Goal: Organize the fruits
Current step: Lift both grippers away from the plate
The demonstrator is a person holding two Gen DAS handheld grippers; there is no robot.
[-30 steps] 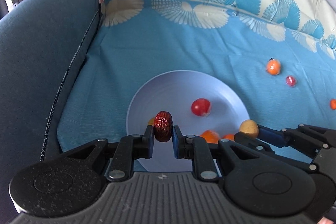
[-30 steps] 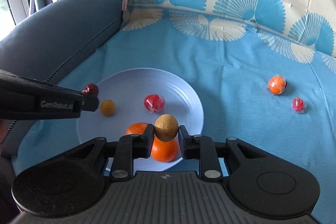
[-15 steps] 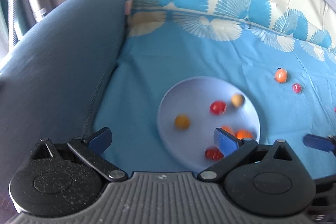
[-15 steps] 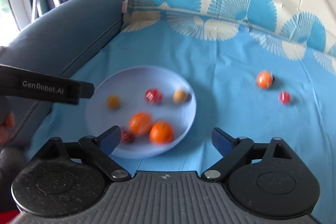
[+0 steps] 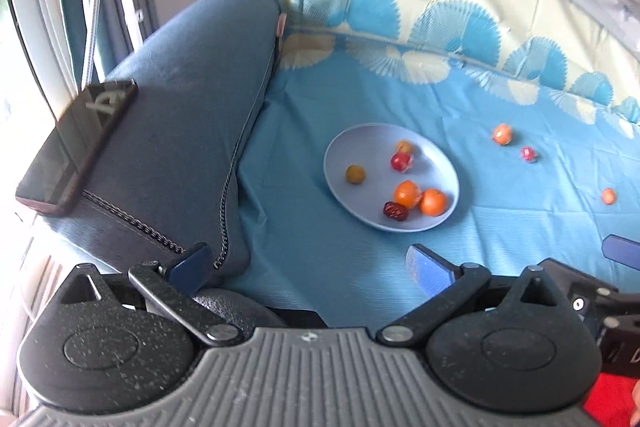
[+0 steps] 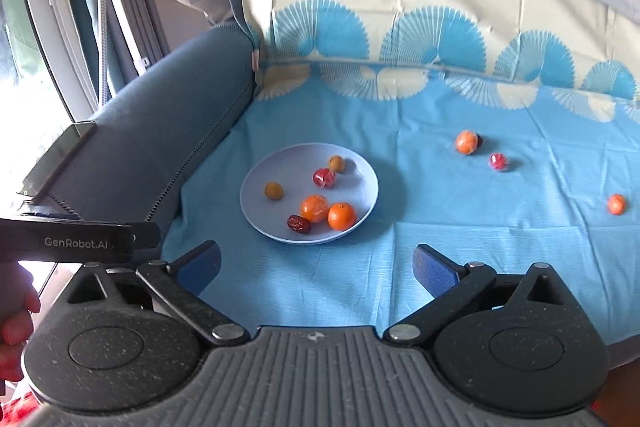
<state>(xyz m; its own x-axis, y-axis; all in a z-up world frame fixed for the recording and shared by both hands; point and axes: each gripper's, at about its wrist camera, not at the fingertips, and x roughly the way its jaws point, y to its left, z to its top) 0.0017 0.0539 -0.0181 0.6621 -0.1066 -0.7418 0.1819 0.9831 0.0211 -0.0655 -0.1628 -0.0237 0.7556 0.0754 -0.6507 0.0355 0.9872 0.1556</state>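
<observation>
A blue cloth with pale fan patterns [image 6: 460,211] is spreading across the sofa seat and running up the backrest. On its left a grey-blue upholstered sofa arm [image 5: 180,99] is rising, with a dark flat phone [image 5: 76,143] lying on top.

I am holding my left gripper [image 5: 310,265] above the near edge of the cloth; its jaws are standing wide apart with nothing between them. My right gripper [image 6: 318,265] is hanging beside it, its jaws opening the last bit, and they too are gripping nothing.

A round pale lilac plate [image 6: 260,171] is sitting on the cloth, well ahead of both grippers. Inside it two orange mandarins [image 6: 328,213] are resting against each other near the front rim, and a dark red wrinkled date [image 6: 299,224] is touching the left one. A shiny red wrapped ball [image 6: 324,177] is lying near the middle, with a tan round longan [image 6: 337,163] just behind it and a second tan longan [image 6: 274,191] apart on the left.

Out on the cloth to the right a wrapped orange fruit [image 6: 467,142], a small red wrapped ball [image 6: 498,161] and a small orange fruit [image 6: 616,204] are lying well apart from the plate.
</observation>
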